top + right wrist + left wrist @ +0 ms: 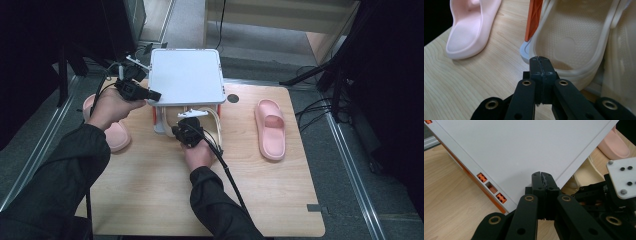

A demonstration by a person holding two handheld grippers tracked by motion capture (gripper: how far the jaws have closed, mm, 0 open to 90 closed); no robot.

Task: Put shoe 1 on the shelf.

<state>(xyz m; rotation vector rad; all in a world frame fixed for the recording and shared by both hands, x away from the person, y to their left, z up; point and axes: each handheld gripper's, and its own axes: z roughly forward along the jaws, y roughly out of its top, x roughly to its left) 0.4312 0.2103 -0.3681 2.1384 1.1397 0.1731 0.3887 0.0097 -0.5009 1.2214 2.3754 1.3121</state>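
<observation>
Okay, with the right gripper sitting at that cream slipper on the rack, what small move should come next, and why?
Probably open the right gripper first. Its jaws are shut with nothing between them, their tips right at the heel rim of the cream slipper on the lower shelf of the shoe rack. Only opened could they take that rim. The left gripper, also shut, rests at the rack's white top.

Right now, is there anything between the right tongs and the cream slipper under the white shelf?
Nothing visible. The shut right tongs point straight at the cream slipper, right at its near rim. The orange post stands to one side, beside the slipper.
</observation>
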